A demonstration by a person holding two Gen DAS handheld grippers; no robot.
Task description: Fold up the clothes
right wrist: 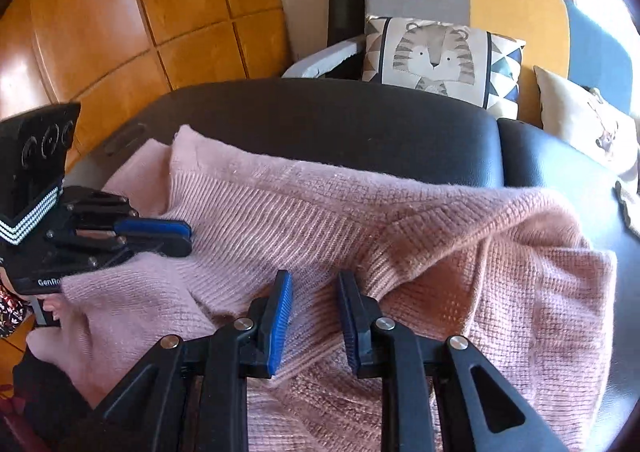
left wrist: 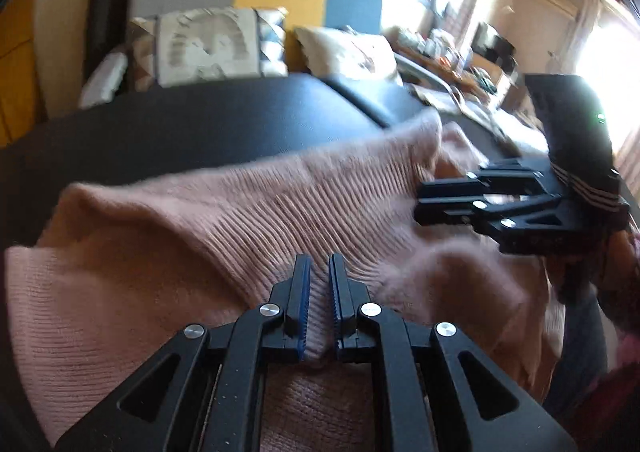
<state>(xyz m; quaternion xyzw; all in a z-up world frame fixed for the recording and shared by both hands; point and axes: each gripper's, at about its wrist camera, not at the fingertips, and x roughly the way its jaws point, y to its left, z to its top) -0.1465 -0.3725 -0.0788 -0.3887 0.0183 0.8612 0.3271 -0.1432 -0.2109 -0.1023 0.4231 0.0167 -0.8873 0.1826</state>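
A pink knitted sweater [left wrist: 240, 204] [right wrist: 360, 212] lies rumpled on a black padded table [left wrist: 200, 124] [right wrist: 340, 120]. Its ribbed hem runs across the middle. In the left wrist view my left gripper [left wrist: 319, 260] is shut on a fold of the ribbed knit, which shows between its blue pads. From the right wrist view the left gripper [right wrist: 188, 236] pinches the sweater's left edge. My right gripper [right wrist: 314, 278] is open, its fingers apart over the ribbed band with cloth lying between them. The right gripper [left wrist: 420, 200] sits at the sweater's right side.
Behind the table stands a grey, yellow and blue sofa [right wrist: 512, 0] with a tiger cushion [right wrist: 432, 56] [left wrist: 208, 44] and a cream cushion [right wrist: 580, 124]. Wooden floor [right wrist: 140, 12] lies to the left. A cluttered desk [left wrist: 460, 52] stands by bright windows.
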